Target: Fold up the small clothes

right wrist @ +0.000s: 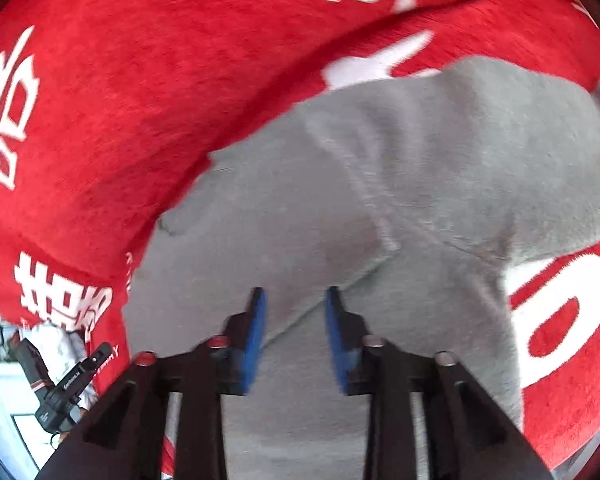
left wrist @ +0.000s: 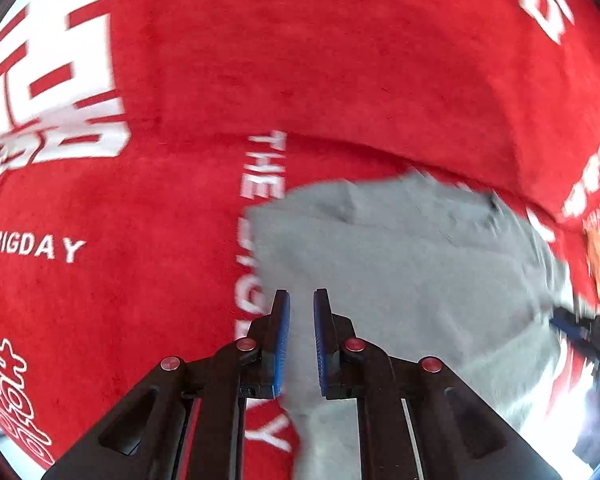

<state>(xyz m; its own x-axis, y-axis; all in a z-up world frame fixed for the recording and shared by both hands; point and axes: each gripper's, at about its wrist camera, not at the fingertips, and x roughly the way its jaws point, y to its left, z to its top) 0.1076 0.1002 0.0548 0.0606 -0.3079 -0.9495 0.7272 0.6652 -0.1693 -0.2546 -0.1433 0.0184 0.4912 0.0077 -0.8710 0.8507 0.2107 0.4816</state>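
Observation:
A small grey garment lies on a red plush cloth printed with white lettering. My left gripper points steeply down at the garment's left edge. Its blue pads are drawn close together, with grey fabric filling the narrow gap and rising between the fingers toward the camera. In the right wrist view the same grey garment spreads wide, with a seam and a fold line across it. My right gripper hovers over its middle with the jaws apart, and nothing is pinched between the pads.
The red cloth covers the whole surface and has a raised fold behind the garment. A blurred black and blue tool shows at the right edge of the left wrist view. A black device sits past the cloth's lower left edge.

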